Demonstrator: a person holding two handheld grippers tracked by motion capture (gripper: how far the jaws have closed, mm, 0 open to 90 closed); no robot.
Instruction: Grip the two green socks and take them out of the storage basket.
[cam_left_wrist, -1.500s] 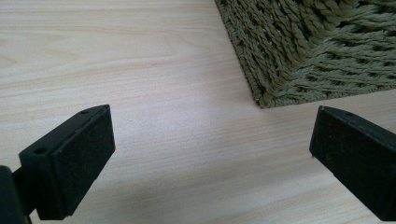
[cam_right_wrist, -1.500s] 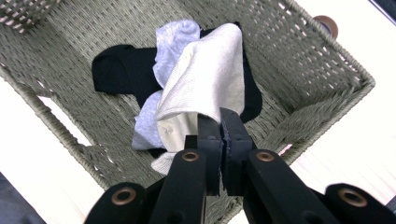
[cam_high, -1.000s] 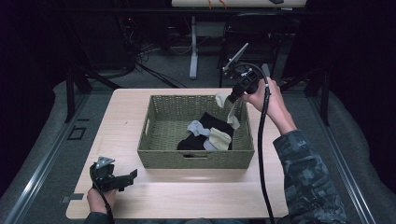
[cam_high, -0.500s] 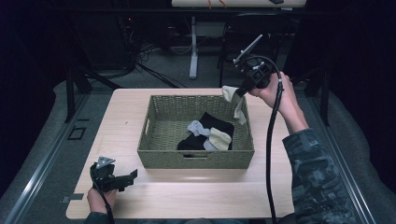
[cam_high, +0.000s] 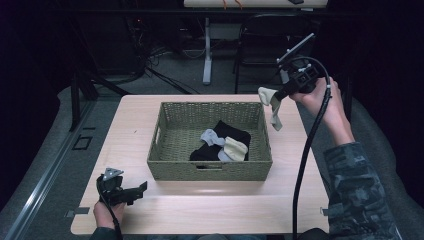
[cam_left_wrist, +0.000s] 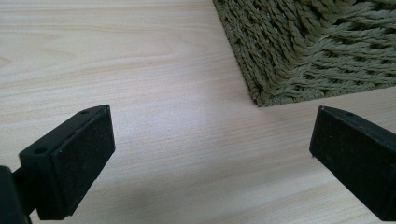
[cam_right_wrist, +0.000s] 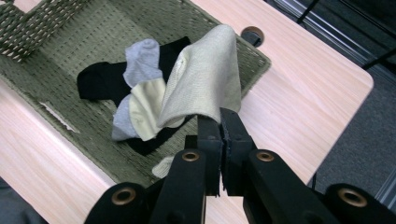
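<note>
The right gripper has its jaws pinched together on a cream sock, which hangs from their tips above the table, just past the basket's far right corner. Beyond the jaws, in the basket, lie black, grey and pale socks. The left gripper rests low with jaws wide apart, nothing between them, the basket corner just ahead.

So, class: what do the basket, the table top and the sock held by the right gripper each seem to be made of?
Basket: woven olive-green cord or fibre, matte; twisted strands show in the left gripper view. Table top: pale wood or wood-look laminate, smooth, with visible grain lines. Cream sock: soft knitted fabric, showing fine ribbing as it hangs limp from the right gripper.
</note>
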